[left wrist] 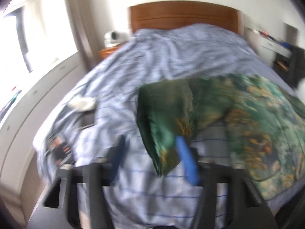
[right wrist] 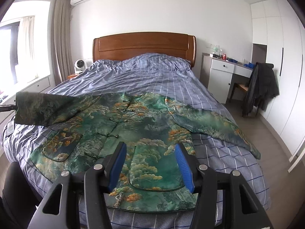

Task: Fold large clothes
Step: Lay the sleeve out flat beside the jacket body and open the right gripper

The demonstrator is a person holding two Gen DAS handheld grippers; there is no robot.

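Note:
A green jacket (right wrist: 133, 133) with an orange landscape print lies face up on the blue checked bed (right wrist: 152, 76), buttoned, its right sleeve (right wrist: 209, 127) spread out to the side. Its left sleeve (right wrist: 43, 108) is raised off the cover and stretched left, where a dark bar (right wrist: 6, 107) meets the cuff. In the blurred left wrist view that sleeve (left wrist: 162, 118) hangs between the fingers of my left gripper (left wrist: 150, 139), against the right pad (left wrist: 186, 162) and apart from the left one. My right gripper (right wrist: 150, 146) hovers open over the jacket's lower front, holding nothing.
A wooden headboard (right wrist: 144, 45) closes the far end. A white desk (right wrist: 223, 72) and a chair with a dark coat (right wrist: 261, 87) stand on the right. A small fan (right wrist: 80, 65) is at the bed's left. Small loose items (left wrist: 82, 103) lie on the cover's left side.

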